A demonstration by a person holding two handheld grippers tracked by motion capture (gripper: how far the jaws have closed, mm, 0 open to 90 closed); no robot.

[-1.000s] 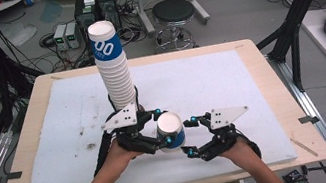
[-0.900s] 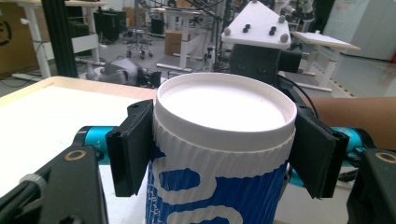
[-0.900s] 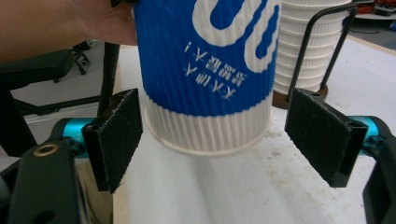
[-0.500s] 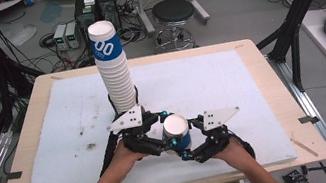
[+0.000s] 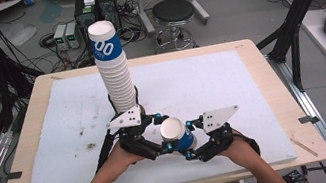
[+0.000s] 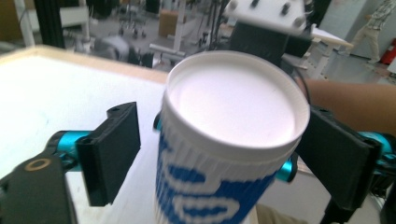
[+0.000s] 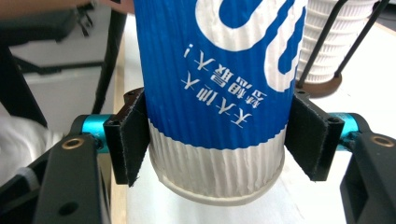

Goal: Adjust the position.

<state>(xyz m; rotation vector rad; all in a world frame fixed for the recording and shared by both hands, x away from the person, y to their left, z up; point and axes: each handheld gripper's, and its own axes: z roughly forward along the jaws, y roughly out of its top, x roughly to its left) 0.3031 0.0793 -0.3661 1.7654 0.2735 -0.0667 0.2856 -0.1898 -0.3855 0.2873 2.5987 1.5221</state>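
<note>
white foam mat [image 5: 231, 84] on wooden table [image 5: 260, 61]; left tongs [image 5: 157, 134] just opened wide, right tongs [image 5: 191, 141] seemingly gripping cup [image 5: 177, 134].

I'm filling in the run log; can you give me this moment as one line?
left gripper: jaws just opened, off cup | right gripper: shut on blue-and-white paper cup | cup stack: upright on table

A round black stool [image 5: 176, 12] stands on the grey floor [image 5: 238, 12] just beyond the far edge of the table. Left of the stool sit small grey boxes [image 5: 66, 35] among tangled cables [image 5: 33, 58]; right of it a black frame post [image 5: 300, 1] slants down.
</note>
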